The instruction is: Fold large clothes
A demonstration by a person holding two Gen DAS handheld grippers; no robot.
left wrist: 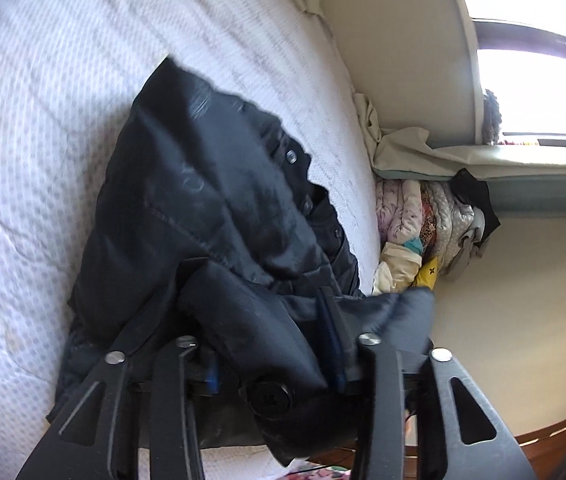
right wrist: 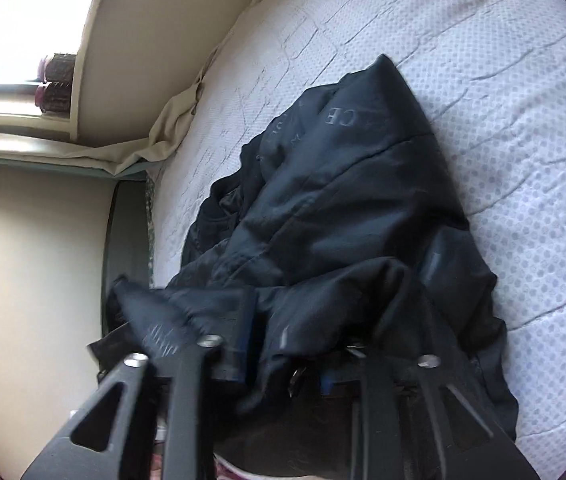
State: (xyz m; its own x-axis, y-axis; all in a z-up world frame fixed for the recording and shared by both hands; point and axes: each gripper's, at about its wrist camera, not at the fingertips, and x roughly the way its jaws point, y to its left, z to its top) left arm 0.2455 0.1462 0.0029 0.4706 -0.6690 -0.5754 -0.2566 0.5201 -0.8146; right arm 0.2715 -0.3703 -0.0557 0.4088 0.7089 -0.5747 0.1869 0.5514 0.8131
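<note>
A dark navy padded jacket point(left wrist: 211, 200) lies crumpled on the white dotted bed cover point(left wrist: 43, 120); its buttons and faint lettering show. My left gripper point(left wrist: 271, 336) sits at the jacket's near end. Its jaws stand apart and a bulky fold with a large button lies loosely between them. The left finger is mostly buried under cloth. In the right wrist view the same jacket point(right wrist: 343, 200) spreads across the bed cover point(right wrist: 483, 60). My right gripper point(right wrist: 287, 344) is at its near edge, jaws parted, with fabric draped over and between them and hiding the right finger.
A pile of folded, colourful clothes point(left wrist: 423, 224) sits beside the bed against the cream wall. A beige sheet point(left wrist: 403, 148) bunches at the mattress edge under a bright window point(left wrist: 543, 60). Hair rollers point(right wrist: 57, 84) stand on the sill. The dark bed frame point(right wrist: 123, 240) borders the mattress.
</note>
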